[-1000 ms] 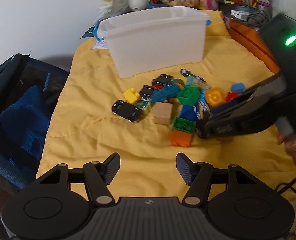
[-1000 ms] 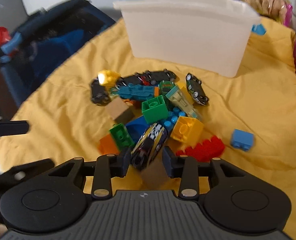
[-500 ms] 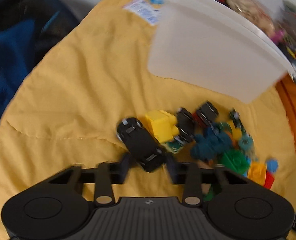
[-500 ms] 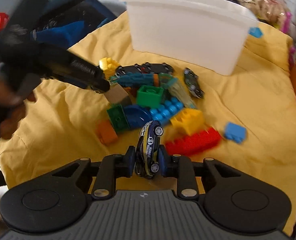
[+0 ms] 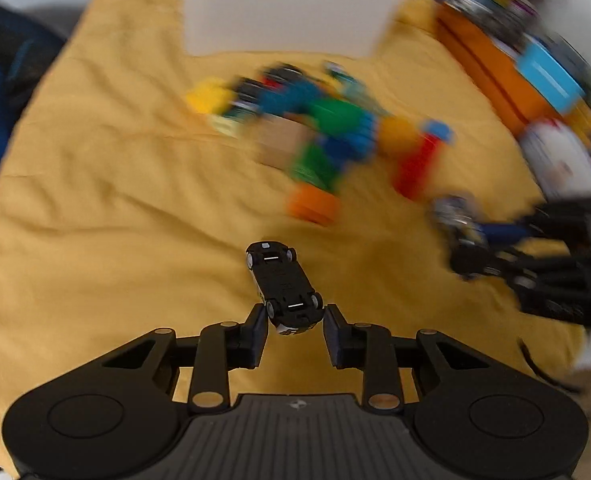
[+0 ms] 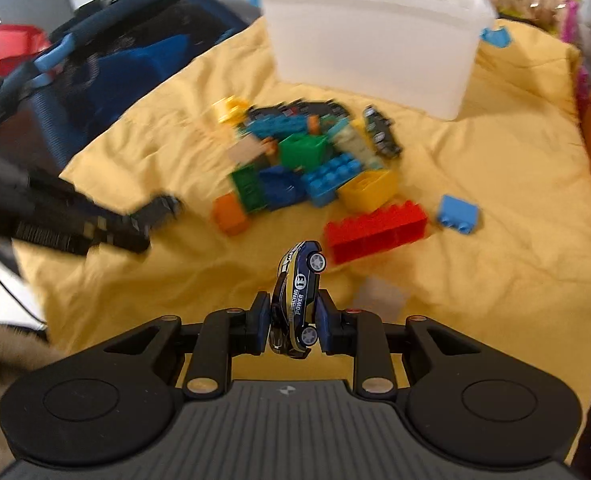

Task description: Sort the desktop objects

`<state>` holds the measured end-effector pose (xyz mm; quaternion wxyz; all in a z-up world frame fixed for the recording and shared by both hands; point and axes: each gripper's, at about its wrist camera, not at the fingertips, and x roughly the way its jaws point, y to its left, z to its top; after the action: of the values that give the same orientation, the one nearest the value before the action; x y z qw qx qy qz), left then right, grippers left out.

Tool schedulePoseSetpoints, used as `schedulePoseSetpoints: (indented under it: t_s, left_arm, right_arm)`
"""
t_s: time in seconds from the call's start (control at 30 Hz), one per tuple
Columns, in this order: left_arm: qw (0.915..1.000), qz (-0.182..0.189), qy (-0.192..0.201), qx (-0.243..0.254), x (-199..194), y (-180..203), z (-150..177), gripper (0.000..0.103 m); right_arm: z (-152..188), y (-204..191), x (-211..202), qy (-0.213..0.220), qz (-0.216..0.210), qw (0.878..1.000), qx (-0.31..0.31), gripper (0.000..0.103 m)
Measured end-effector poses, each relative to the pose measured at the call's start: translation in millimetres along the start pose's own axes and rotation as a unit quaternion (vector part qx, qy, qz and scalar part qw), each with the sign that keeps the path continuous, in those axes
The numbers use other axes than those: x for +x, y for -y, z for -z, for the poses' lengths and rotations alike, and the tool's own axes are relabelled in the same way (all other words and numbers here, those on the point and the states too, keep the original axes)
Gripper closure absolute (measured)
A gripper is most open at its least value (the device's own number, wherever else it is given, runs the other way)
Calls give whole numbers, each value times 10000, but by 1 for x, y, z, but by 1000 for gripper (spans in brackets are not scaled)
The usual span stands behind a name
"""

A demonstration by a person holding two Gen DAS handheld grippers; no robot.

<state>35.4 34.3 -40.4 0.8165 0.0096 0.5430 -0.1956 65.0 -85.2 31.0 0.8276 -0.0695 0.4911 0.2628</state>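
Toy cars: black car (image 5: 284, 286) clamped in left gripper (image 5: 294, 326) as jaws close | racing car (image 6: 298, 300) pinched in right gripper (image 6: 291, 322) | both above yellow cloth (image 6: 495, 300) near edge | step: carry | next: release over white bin (image 6: 371, 40) at far edge

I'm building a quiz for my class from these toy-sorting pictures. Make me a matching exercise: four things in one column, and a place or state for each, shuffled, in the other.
Things:
1. black toy car
2. blue racing car
3. red brick
4. white bin

Places or states:
A. standing at the far end of the yellow cloth
B. between the left gripper's fingers, underside up
C. lying loose on the cloth
D. between the right gripper's fingers

Pairs: 1-B, 2-D, 3-C, 4-A
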Motion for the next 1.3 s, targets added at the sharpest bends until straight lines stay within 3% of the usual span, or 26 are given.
schedulePoseSetpoints:
  t_s: [0.17, 0.23, 0.3, 0.37, 0.53, 0.67, 0.73, 0.87, 0.97, 1.1, 1.2, 1.3]
  left_arm:
    - [9993, 121, 40, 344, 8, 30, 3, 66]
    - [9978, -506, 31, 436, 14, 35, -1, 63]
    - [9900, -1183, 158, 757, 8, 46, 1, 63]
    - [9851, -1390, 248, 980, -2, 52, 6, 63]
    - [9822, -1377, 271, 1251, 12, 74, 1, 61]
    - [9921, -1055, -54, 671, 37, 61, -4, 65]
    - [9925, -1066, 47, 600, 34, 60, -3, 66]
    - [9738, -1772, 644, 1268, 13, 80, 0, 66]
    - [9651, -1670, 985, 1759, 5, 94, 4, 64]
    - [9811, -1301, 377, 1383, 33, 82, -2, 64]
    - [9846, -1336, 218, 1111, 43, 67, 1, 74]
    - [9915, -1016, 235, 783, 39, 54, 3, 80]
  right_arm:
    - [6, -1, 13, -177, -437, 9989, 9, 75]
    - [9, 1, 16, -220, -110, 9997, 2, 66]
    - [11, 2, 9, -66, 258, 9994, -217, 66]
    - [11, -2, 2, 47, 339, 9984, -446, 67]
    - [12, -16, 6, 94, 348, 9952, -905, 70]
    - [16, -10, 18, -68, 287, 9963, -801, 69]
    - [20, -9, 18, -68, 257, 9966, -779, 69]
    - [23, -12, 12, 61, 348, 9962, -800, 69]
    - [22, -13, 10, 115, 385, 9957, -837, 69]
    - [21, -13, 12, 99, 374, 9963, -763, 69]
    - [22, -13, 11, 147, 417, 9962, -754, 69]
    - [22, -12, 10, 168, 412, 9969, -650, 70]
